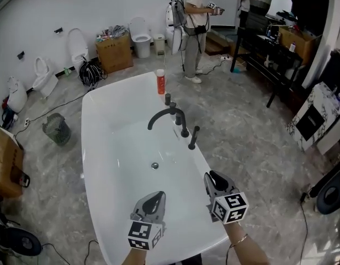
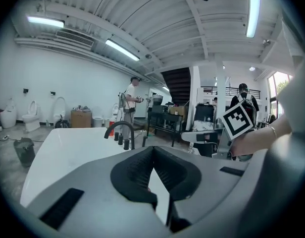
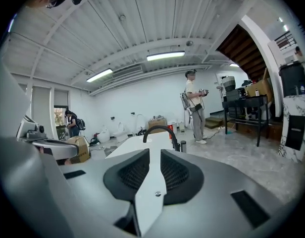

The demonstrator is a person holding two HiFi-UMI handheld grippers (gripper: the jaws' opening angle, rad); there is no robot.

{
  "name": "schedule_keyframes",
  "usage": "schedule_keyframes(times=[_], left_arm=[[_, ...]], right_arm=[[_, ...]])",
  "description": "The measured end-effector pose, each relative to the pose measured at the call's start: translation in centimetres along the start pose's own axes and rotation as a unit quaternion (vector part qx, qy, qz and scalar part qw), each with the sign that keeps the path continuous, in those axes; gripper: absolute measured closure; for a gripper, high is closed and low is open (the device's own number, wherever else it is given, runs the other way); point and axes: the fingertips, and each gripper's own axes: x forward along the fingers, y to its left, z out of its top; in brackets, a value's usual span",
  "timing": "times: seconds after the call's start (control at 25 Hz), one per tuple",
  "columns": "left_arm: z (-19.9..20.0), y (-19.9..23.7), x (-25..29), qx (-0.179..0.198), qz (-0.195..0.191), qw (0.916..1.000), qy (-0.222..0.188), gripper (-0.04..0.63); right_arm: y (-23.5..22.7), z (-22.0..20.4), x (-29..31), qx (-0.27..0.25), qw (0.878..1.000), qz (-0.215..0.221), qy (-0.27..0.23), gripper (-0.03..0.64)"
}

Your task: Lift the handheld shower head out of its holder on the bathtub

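The left gripper (image 2: 152, 150) is recorded pressed together, the right gripper (image 3: 151, 153) slightly spread and empty; the bathtub drain (image 1: 154, 165) is shown in head view only.

light: bright ceiling tubes (image 3: 165, 56) | edges: fisheye, dark vignette | focus: sharp

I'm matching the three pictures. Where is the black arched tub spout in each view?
Head view: spout at centre, on the tub rim's picture-right side.
Left gripper view: spout left of centre, just below mid-height.
Right gripper view: spout just below centre.
Shared landmark: standing person beyond the tub.
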Motion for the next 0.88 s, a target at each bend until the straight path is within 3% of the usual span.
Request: schedule_keyframes(times=[0.4, 0.88], left_arm=[[-3.0, 5.5, 13.0, -0.022, 0.059, 0.9980, 0.000, 0.575], [-8.3, 8.5, 22.1, -0.043, 0.089, 0.9949, 0.015, 0.576]], right_arm=[[-9.3, -4.8, 16.0, -0.030, 0.998, 0.038, 0.047, 0.519], [-16.6, -9.8, 27.7, -0.049, 0.996, 0.031, 0.071, 0.476]])
